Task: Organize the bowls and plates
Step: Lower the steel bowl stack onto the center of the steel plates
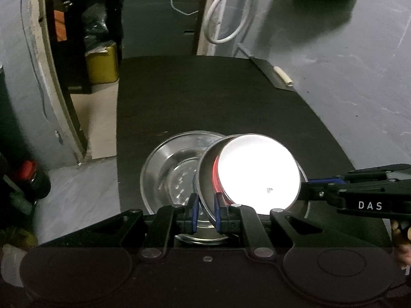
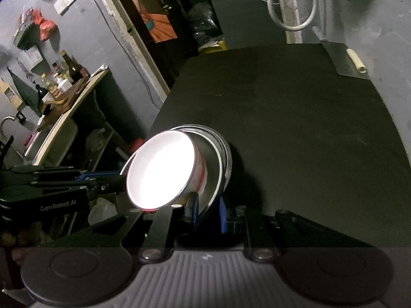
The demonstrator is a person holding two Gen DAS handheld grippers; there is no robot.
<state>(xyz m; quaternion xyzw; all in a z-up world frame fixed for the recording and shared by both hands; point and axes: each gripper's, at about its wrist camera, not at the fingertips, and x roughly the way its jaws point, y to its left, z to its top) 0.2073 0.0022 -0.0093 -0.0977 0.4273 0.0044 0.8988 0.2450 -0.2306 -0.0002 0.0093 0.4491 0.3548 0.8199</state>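
Observation:
A steel plate (image 1: pixel 205 179) is tilted up over a steel dish (image 1: pixel 169 169) that lies flat on the black table (image 1: pixel 205 97). A bowl, white inside (image 1: pixel 259 172) and red outside, rests in the tilted plate. My left gripper (image 1: pixel 206 211) is shut on the plate's near rim. My right gripper (image 1: pixel 305 188) comes in from the right and holds the far rim. In the right wrist view my right gripper (image 2: pixel 208 211) straddles the plate's rim (image 2: pixel 214 179), the bowl (image 2: pixel 160 172) leans left, and my left gripper (image 2: pixel 113 179) grips from the left.
A cleaver (image 1: pixel 274 74) with a pale handle lies at the table's far right corner. A white cable loop (image 1: pixel 226 12) hangs behind. A yellow tin (image 1: pixel 102 64) sits left of the table. A cluttered counter with bottles (image 2: pixel 64 82) stands to the left.

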